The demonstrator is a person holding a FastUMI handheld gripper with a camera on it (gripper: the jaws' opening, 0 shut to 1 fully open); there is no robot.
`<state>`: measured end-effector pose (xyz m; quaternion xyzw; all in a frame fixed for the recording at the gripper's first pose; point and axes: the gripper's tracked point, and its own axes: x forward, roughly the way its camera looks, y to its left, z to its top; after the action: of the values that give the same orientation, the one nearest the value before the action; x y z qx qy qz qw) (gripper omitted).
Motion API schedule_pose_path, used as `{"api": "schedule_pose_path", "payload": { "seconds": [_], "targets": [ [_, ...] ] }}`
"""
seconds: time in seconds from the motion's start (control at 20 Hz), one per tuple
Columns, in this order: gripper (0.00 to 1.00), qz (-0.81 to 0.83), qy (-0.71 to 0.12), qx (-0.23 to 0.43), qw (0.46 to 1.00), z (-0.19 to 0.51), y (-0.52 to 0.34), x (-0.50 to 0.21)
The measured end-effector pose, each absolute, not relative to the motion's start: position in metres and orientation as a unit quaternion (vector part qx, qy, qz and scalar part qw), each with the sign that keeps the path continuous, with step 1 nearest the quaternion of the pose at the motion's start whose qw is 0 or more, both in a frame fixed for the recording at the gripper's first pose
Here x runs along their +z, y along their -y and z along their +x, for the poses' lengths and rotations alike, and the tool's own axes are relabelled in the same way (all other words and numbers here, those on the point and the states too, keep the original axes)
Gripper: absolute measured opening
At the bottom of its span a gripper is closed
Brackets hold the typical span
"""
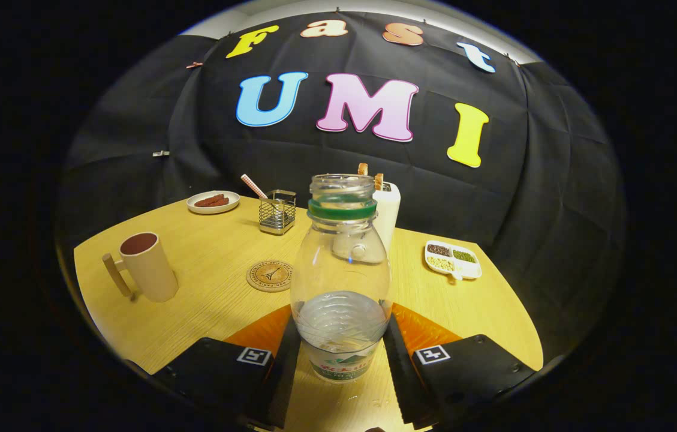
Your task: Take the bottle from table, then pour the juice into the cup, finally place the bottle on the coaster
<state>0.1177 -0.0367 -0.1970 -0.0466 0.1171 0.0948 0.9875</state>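
Note:
A clear plastic bottle [341,282] with a green neck ring and no cap stands upright between my fingers, with clear liquid in its lower part. My gripper [341,354] is shut on the bottle, both pads pressing its lower body near the label. The beige cup [147,266] with a wooden handle stands to the left on the wooden table [212,300]. A round cork coaster [270,275] lies just left of the bottle, beyond my fingers.
A wire holder [277,211] with a striped straw and a small plate of brown snacks [213,201] sit at the back. A white canister [387,210] stands behind the bottle. A divided dish of seeds [453,260] lies to the right.

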Motion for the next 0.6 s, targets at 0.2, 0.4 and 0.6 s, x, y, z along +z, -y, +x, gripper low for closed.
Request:
{"api": "schedule_pose_path", "payload": {
  "seconds": [0.2, 0.4, 0.6],
  "targets": [
    [0.72, -0.078, -0.101, 0.118, 0.985, 0.117, 0.021, -0.171],
    [0.72, -0.121, -0.090, 0.129, 0.980, 0.121, 0.006, -0.145],
    [0.71, -0.164, -0.098, 0.139, 0.972, 0.120, -0.013, -0.127]
  ]
}}
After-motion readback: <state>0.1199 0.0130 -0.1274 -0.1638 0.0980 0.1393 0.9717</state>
